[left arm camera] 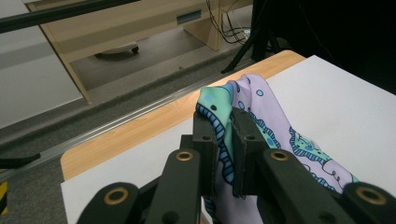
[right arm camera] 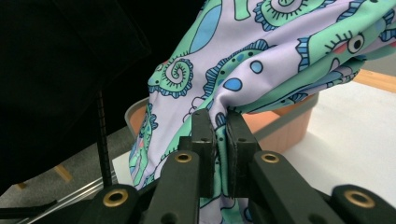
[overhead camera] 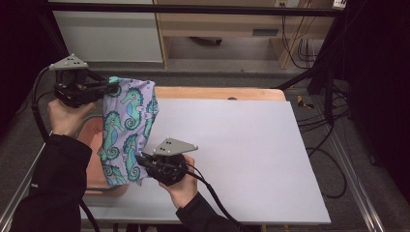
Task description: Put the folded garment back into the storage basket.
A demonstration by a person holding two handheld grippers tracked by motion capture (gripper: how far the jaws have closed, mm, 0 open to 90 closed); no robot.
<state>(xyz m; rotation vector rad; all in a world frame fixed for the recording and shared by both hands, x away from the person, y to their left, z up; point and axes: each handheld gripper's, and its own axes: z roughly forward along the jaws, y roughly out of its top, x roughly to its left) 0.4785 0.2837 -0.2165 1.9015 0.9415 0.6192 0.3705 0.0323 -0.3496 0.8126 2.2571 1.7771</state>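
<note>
A lilac cloth point(overhead camera: 126, 129) printed with green seahorses hangs stretched between my two grippers, above the left side of the table. My left gripper point(overhead camera: 110, 88) is shut on its far top corner; in the left gripper view the cloth point(left arm camera: 261, 116) is pinched between the black jaws of that left gripper point(left arm camera: 225, 122). My right gripper point(overhead camera: 141, 161) is shut on the near lower edge, and in the right gripper view the fabric point(right arm camera: 261, 60) bunches out from the closed jaws of the right gripper point(right arm camera: 219, 122).
A salmon-pink bin point(overhead camera: 95, 140) sits at the table's left edge under the cloth, its wall point(right arm camera: 289, 122) behind the fabric. The white table top point(overhead camera: 241, 150) spreads to the right, with a wooden strip point(overhead camera: 217, 93) along its far edge. Cables lie on the floor at right.
</note>
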